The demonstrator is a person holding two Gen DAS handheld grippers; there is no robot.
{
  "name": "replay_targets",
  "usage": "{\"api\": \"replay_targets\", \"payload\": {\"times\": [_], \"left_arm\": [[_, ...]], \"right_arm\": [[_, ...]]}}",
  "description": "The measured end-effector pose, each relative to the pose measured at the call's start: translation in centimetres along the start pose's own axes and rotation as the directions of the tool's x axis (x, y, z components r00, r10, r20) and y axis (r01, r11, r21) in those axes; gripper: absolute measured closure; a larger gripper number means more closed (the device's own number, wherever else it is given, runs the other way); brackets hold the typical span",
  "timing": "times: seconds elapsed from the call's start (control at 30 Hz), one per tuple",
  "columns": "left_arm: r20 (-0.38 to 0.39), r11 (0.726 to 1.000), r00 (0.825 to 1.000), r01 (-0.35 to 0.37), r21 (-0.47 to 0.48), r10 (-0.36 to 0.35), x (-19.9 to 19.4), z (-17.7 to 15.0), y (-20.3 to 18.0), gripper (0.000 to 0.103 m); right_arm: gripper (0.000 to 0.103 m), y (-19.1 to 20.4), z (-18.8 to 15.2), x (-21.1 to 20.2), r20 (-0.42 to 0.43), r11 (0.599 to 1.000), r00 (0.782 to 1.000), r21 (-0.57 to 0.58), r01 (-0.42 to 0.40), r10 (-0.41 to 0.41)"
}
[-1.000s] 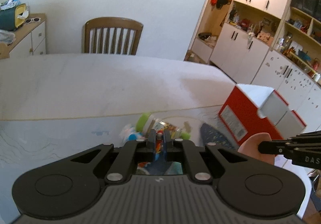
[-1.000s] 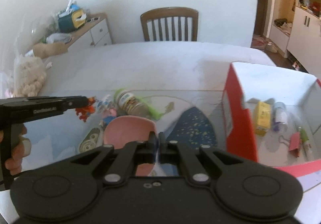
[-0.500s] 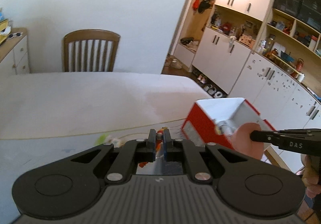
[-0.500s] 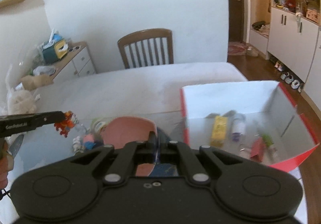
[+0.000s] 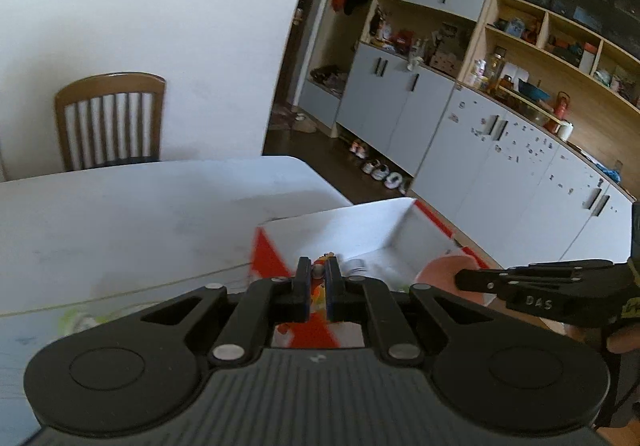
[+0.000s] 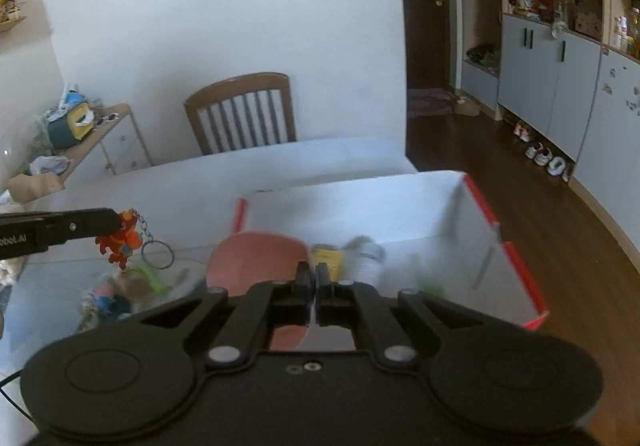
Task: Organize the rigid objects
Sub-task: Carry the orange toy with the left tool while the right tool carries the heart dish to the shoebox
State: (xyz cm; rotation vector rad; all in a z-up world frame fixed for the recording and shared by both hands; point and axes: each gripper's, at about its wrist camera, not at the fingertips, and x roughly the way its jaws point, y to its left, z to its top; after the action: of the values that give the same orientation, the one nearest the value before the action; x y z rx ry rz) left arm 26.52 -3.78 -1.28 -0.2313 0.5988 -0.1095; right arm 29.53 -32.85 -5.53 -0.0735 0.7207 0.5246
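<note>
The left gripper [image 5: 314, 288] is clenched on a little orange toy keychain [image 6: 121, 238]. In the left wrist view you only see a bit of orange between the fingers. The right wrist view shows all of it: a small orange figure with a chain and a metal ring [image 6: 158, 254] hanging down, up in the air over the table [image 6: 168, 202], just left of the box.

The right gripper [image 6: 312, 280] is clenched on the edge of a pink bowl [image 6: 258, 260]. In the left wrist view the bowl [image 5: 440, 276] is a pink curve at the tip of the other tool, over the near side of the box.

The red and white box [image 6: 400, 214] sits open at the table's right end, with its far right corner past the table edge, over the brown floor [image 6: 580, 214]. Only the right wrist view shows what lies inside: a yellow packet [image 6: 328, 260] and a white bottle [image 6: 368, 258], both blurry. It also shows a blurry pile of small toys [image 6: 120, 290] still on the table, below the keychain.

Farther back the table top is bare and white, with lots of room. A wooden chair [image 5: 110, 122] stands at its far edge. A low dresser [image 6: 108, 142] is on the left, and tall cabinets [image 5: 500, 150] line the right wall.
</note>
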Motion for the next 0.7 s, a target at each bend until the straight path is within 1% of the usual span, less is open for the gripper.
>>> {"api": "replay_targets", "payload": {"times": [0.1,0.3,0.53,0.6,0.7], "left_arm": [[-0.016,1.000,1.000,0.007,0.016,-0.007,2.0,0.0,-2.3,0.097],[-0.061,0.999,0.998,0.000,0.047,0.003,6.0,-0.2,-6.1,0.097],[-0.136,0.997,0.990,-0.015,0.069,0.024,10.5,-0.7,-8.4,0.097],[-0.157,0.997,0.987,-0.024,0.077,0.036,11.8,-0.7,-8.8,0.097],[-0.187,0.996,0.981,-0.035,0.083,0.050,13.5,-0.9,-9.2,0.097]], "right_arm": [[0.102,-2.3,0.0,0.5,-0.021,1.000,1.000,0.009,0.009,-0.009],[0.102,-6.0,0.2,2.2,-0.063,0.999,0.998,0.020,0.031,-0.029],[0.102,-9.0,0.4,5.2,-0.150,0.999,0.988,0.017,0.039,-0.035],[0.102,-9.4,0.7,6.2,-0.171,0.999,0.985,-0.002,0.037,-0.037],[0.102,-9.7,1.2,7.8,-0.180,0.999,0.982,-0.034,0.041,-0.046]]}}
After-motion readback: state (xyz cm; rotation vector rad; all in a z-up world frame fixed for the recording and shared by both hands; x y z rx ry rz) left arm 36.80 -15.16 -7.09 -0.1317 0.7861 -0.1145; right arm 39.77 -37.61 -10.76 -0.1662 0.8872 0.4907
